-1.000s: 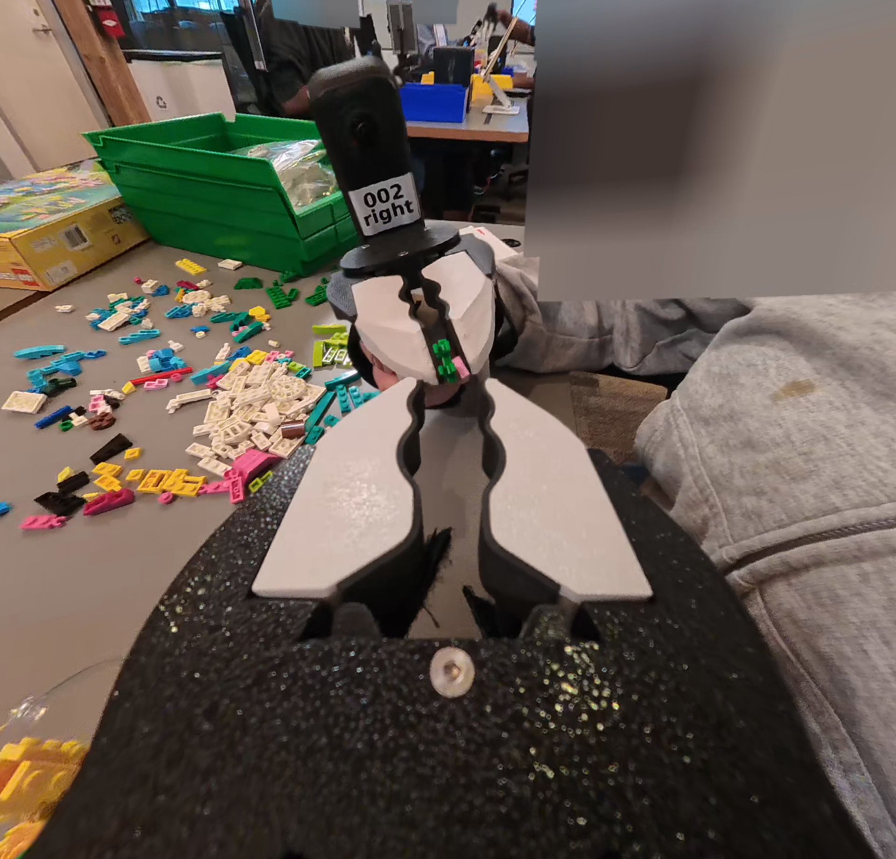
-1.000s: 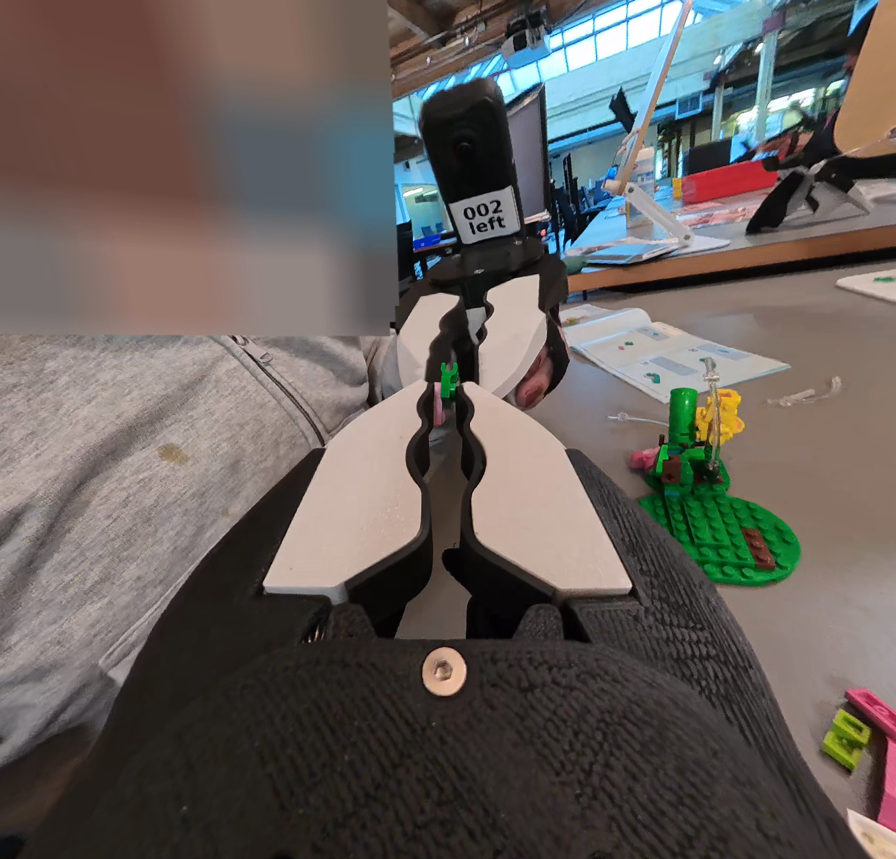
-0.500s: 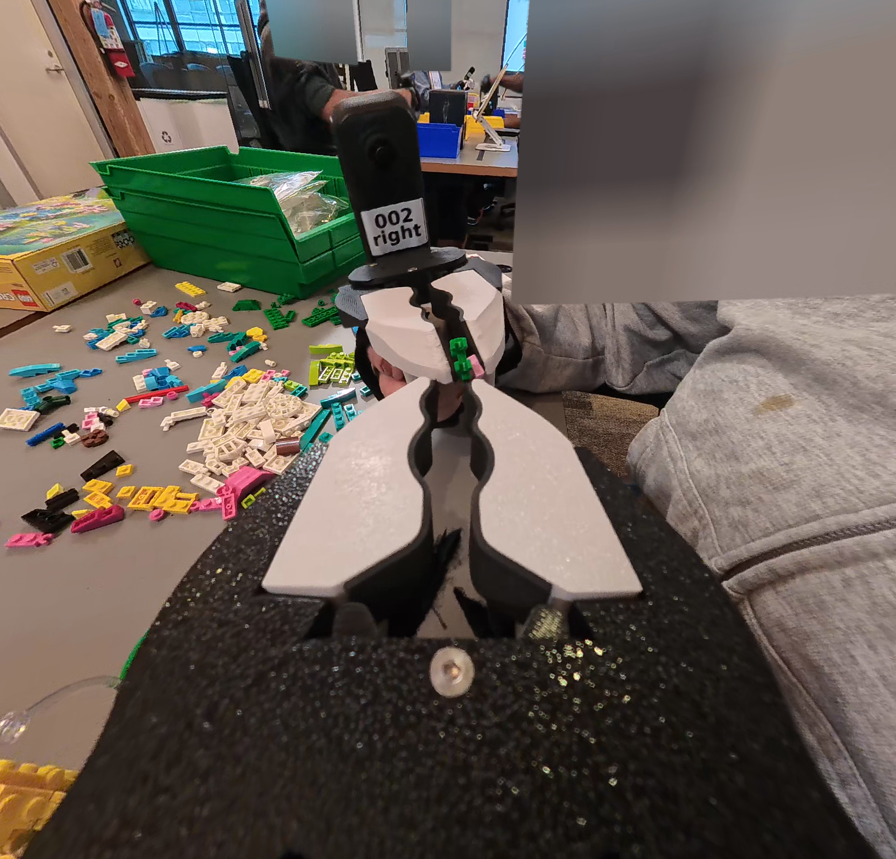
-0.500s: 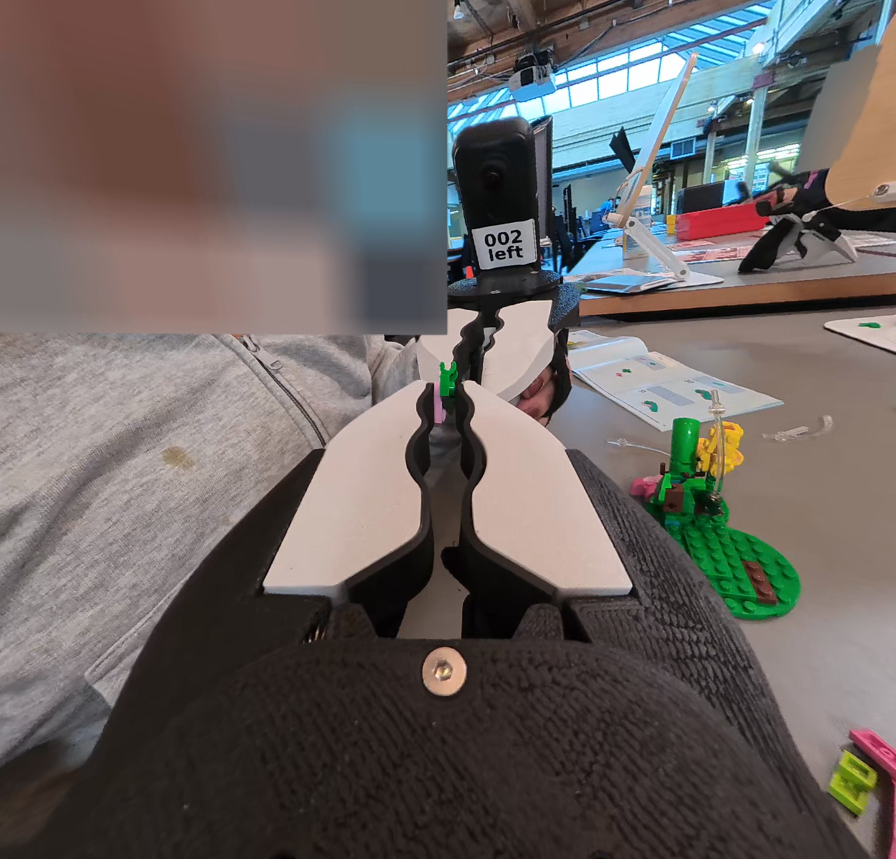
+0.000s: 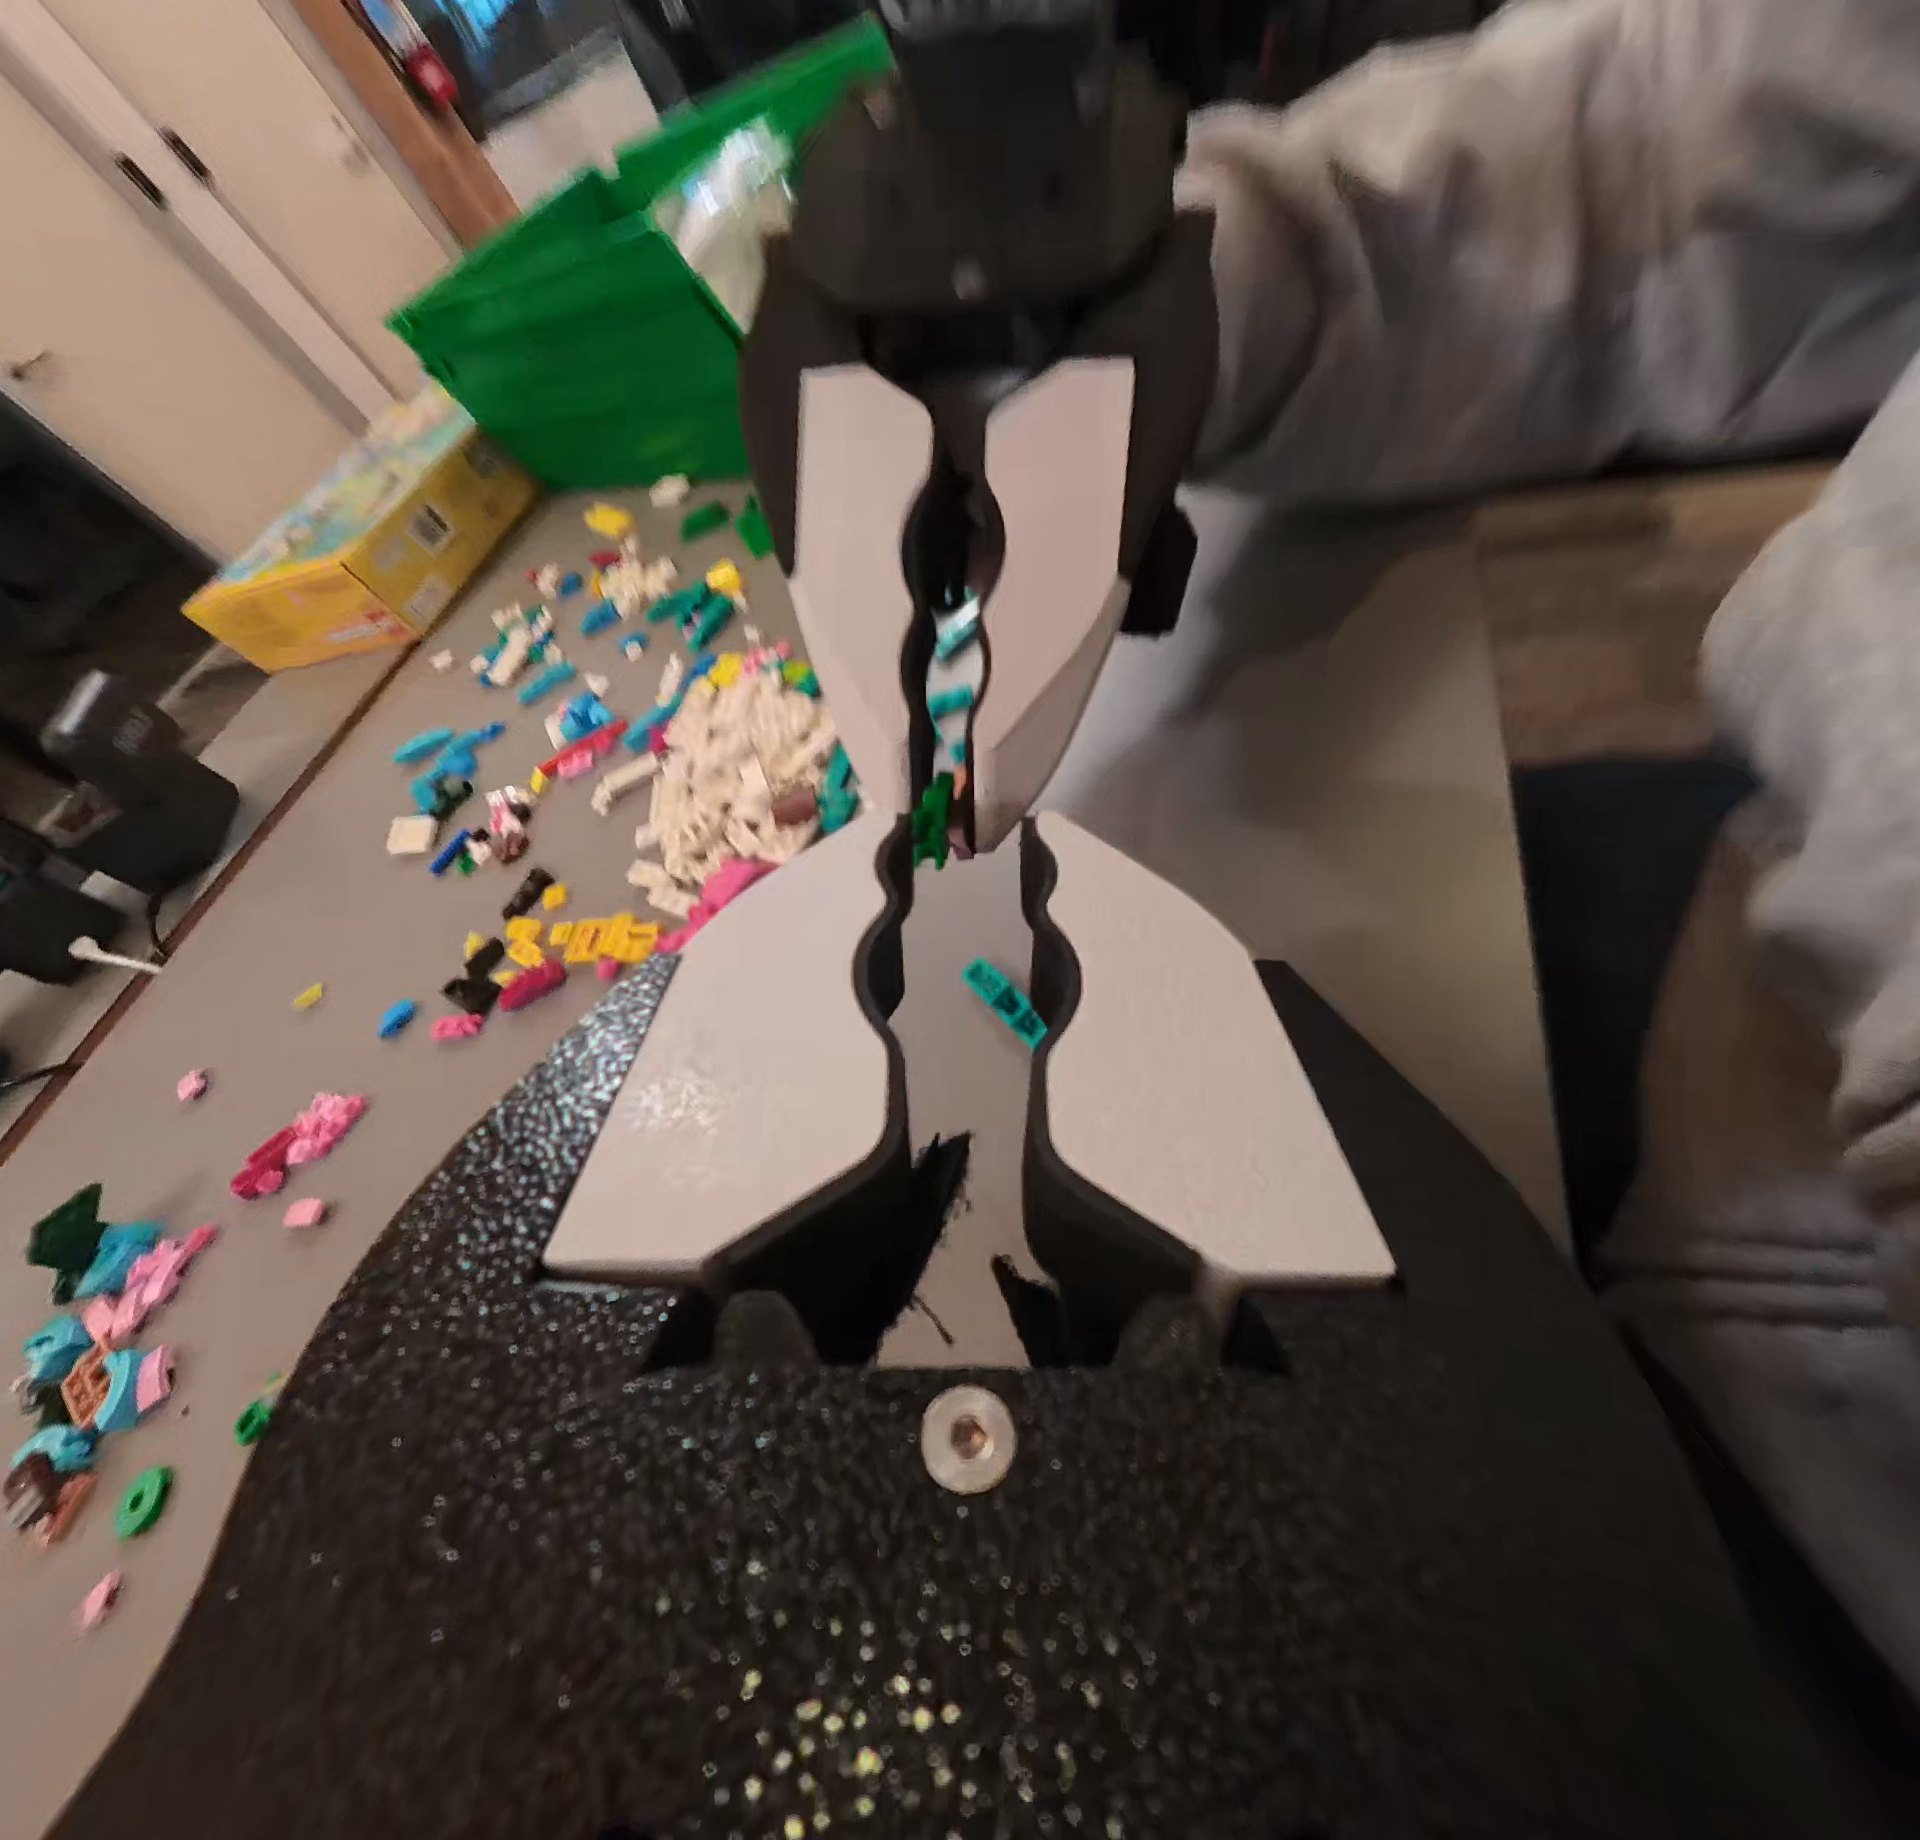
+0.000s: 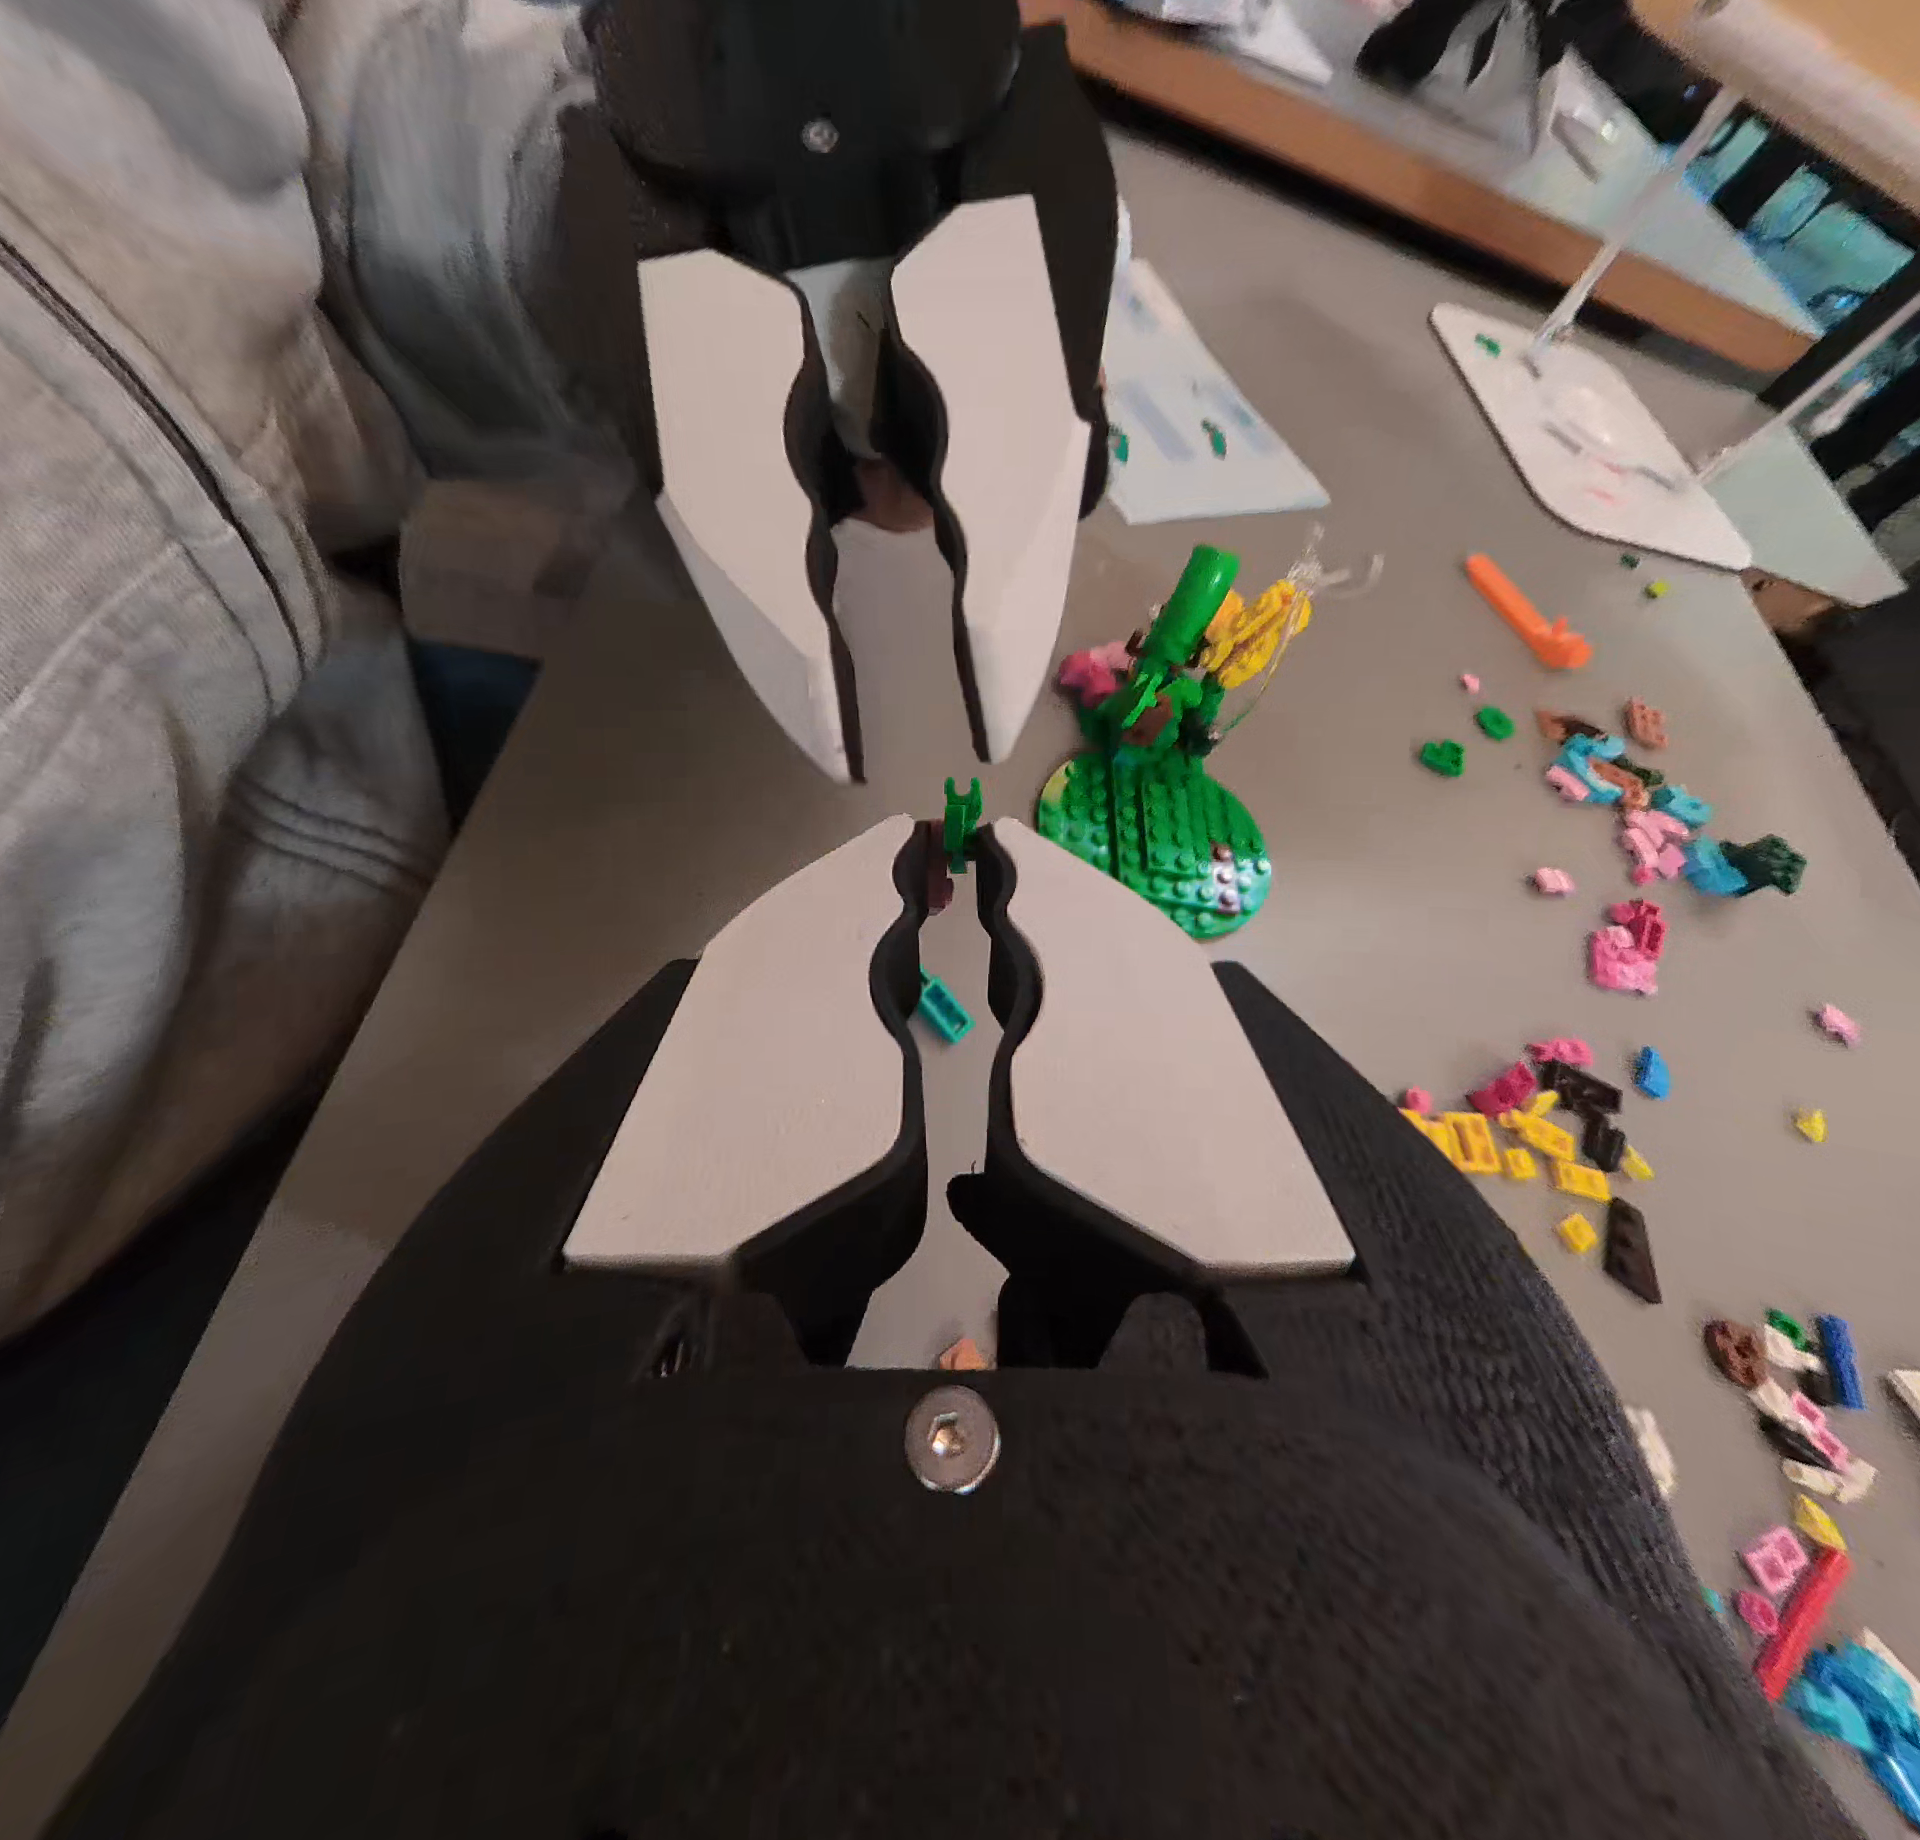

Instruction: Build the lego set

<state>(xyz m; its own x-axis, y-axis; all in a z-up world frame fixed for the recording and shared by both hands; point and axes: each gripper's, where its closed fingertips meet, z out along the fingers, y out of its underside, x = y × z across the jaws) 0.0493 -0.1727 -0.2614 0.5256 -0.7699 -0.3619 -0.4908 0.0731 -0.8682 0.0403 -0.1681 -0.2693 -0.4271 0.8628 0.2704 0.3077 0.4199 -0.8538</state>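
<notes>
My right gripper is shut on a small green clip piece with a dark piece stuck to its side. The green piece stands up out of the fingertips. In the left wrist view the right gripper comes down from above with the same green piece at its tips. My left gripper is open and empty. It faces the right one tip to tip, and in the right wrist view the left gripper stops just short of the green piece. A teal brick lies on the table below.
A round green baseplate with a green stem and yellow flower stands right of the grippers. Loose bricks lie scattered on the grey table, with a green bin and yellow box behind. A grey sleeve is near. An orange tool lies farther off. The tips of both grippers are at nearly the same place. The teal brick sits 7 cm or so from the ends of my right fingers. The left camera catches it too, in the left wrist view.
Both grippers have tipped down towards the table. My left jaws narrowed by the green piece, then opened again and drew back. The right gripper kept hold of the piece.
</notes>
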